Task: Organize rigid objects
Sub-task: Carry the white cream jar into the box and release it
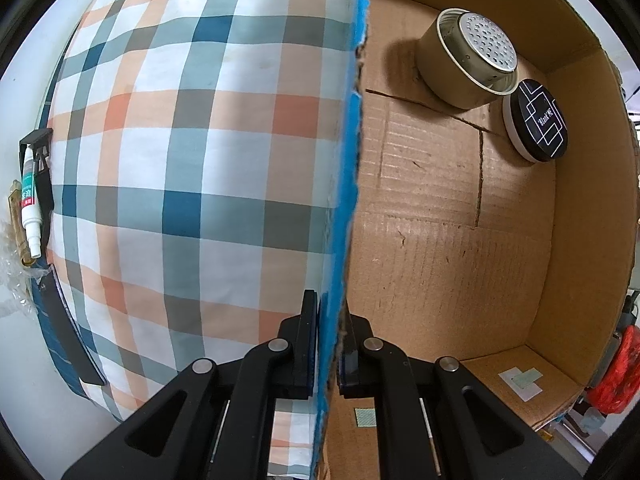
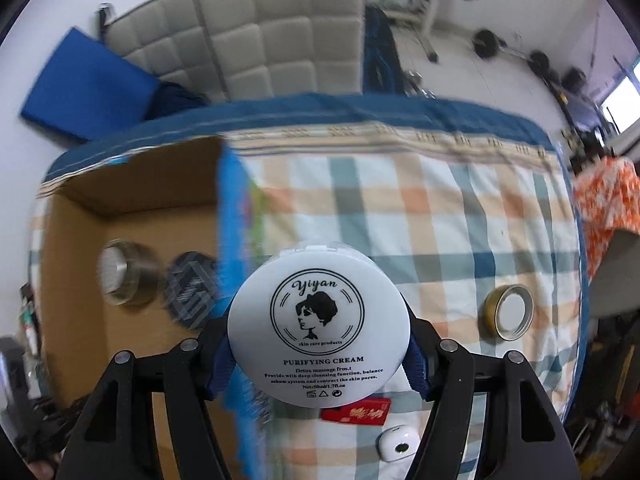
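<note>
Right claw [image 2: 319,354] first: its blue pads [image 2: 416,364] are clamped on either side of a round white cream jar [image 2: 318,330], lid facing the camera, printed "Yiyan" and "PURIFYING CREAM". The jar is held up off the checked cloth [image 2: 440,208], well above everything else. Just below it on the cloth lies a small red packet [image 2: 356,416], and below that a little white case [image 2: 398,446]. Off to the right of the jar, apart from it, sits a gold-rimmed round lid [image 2: 508,312]. To the left stands an open cardboard box [image 2: 72,240] with a blue-faced side wall [image 2: 228,208], and inside it, blurred, a metal tin [image 2: 124,272] beside a dark patterned disc [image 2: 190,290].

Over to the left claw [image 1: 329,344]: its jaws are pressed tight together on the top edge of that blue-faced box wall [image 1: 352,160], one finger [image 1: 304,344] on the cloth side, the other on the box side. Beyond the fingers, at the far end of the box floor [image 1: 440,220], the gold tin with a perforated silver top [image 1: 468,60] lies tilted, and just beside it a round black-topped compact with white lines [image 1: 536,120] leans against the box's wall. On the other side of the wall, the checked cloth [image 1: 180,160] spreads wide. At its far left edge, a small white bottle [image 1: 30,208] lies near a black clip [image 1: 36,140].
</note>
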`<action>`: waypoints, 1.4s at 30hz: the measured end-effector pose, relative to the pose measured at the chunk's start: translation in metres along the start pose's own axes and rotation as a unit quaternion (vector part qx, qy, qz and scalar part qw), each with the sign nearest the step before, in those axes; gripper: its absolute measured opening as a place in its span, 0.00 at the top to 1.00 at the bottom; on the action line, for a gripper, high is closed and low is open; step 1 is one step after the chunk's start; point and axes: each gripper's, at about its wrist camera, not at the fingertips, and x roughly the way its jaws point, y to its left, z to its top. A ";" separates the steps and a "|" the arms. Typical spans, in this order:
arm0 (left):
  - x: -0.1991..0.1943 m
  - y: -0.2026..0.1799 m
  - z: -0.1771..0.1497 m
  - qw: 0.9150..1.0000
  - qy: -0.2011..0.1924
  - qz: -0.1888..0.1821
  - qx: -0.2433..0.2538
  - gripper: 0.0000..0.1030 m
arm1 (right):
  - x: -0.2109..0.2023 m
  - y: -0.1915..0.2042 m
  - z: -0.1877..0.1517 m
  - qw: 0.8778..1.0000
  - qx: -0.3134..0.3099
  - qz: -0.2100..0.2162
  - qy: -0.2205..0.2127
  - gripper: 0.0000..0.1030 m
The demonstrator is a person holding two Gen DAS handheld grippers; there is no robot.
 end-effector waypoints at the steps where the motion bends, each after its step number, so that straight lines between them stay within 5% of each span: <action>1: 0.000 0.000 0.000 1.000 0.000 0.000 0.000 0.95 | -0.008 0.009 -0.003 1.000 -0.011 0.008 -0.006 0.32; 7: 0.000 -0.002 0.000 1.000 -0.001 -0.001 0.001 0.95 | -0.036 0.062 -0.025 0.997 -0.057 0.042 -0.016 0.32; 13: 0.001 0.000 0.000 1.000 -0.002 -0.003 0.001 0.95 | -0.021 0.098 -0.046 0.995 -0.089 0.053 -0.002 0.32; 27: 0.001 0.005 0.002 1.000 -0.002 -0.010 0.002 0.95 | 0.012 0.121 -0.053 0.994 -0.103 0.046 0.015 0.32; 35: 0.003 0.004 0.004 1.000 -0.002 -0.007 0.004 0.95 | 0.055 0.124 -0.052 0.981 -0.044 0.165 0.089 0.32; 42: 0.004 0.005 0.003 1.000 -0.001 -0.010 0.004 0.95 | 0.088 0.133 -0.056 0.978 -0.028 0.167 0.119 0.32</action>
